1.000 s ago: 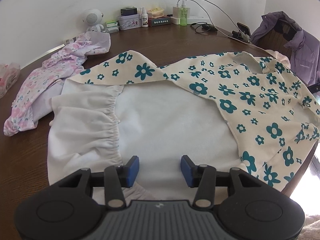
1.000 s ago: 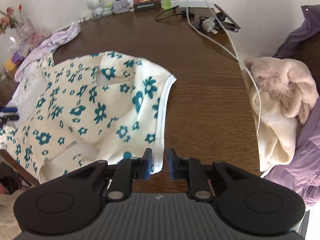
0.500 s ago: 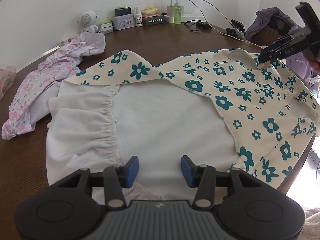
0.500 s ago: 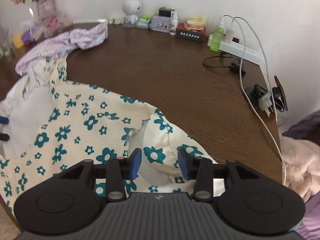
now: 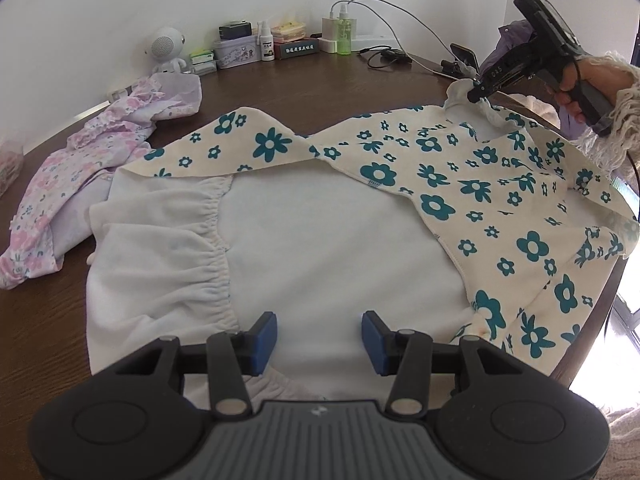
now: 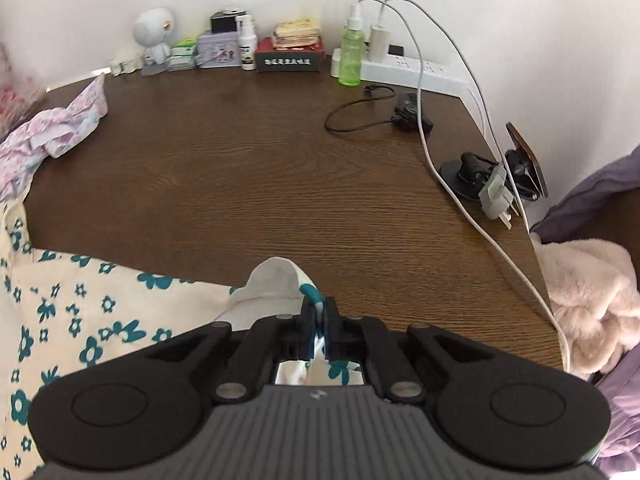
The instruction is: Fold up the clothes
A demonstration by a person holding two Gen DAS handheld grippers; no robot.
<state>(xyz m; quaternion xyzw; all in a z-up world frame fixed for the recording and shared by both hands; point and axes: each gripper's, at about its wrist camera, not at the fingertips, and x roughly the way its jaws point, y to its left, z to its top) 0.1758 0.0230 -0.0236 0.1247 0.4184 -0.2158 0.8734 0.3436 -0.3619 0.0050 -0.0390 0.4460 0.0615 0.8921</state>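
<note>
A cream dress with teal flowers (image 5: 472, 184) lies spread on the brown table (image 6: 260, 168), its plain white inner side (image 5: 320, 248) turned up in the middle. My left gripper (image 5: 319, 334) hangs open just above the white fabric near the front edge, holding nothing. At the far right my right gripper (image 5: 478, 92) is shut on the dress's collar edge (image 5: 460, 94) and lifts it slightly. In the right wrist view the same cloth (image 6: 276, 280) is pinched between the shut pads of the right gripper (image 6: 319, 312).
A pink floral garment (image 5: 80, 168) lies at the left. Along the back wall stand a white toy robot (image 5: 166, 50), boxes, a green bottle (image 6: 351, 58) and a power strip (image 6: 408, 70) with cables. A fluffy pink garment (image 6: 588, 296) lies off the table's right edge.
My right gripper went from open over the floral cloth to shut on the collar edge, and raised it toward the table's far right. The left gripper stayed open in place.
</note>
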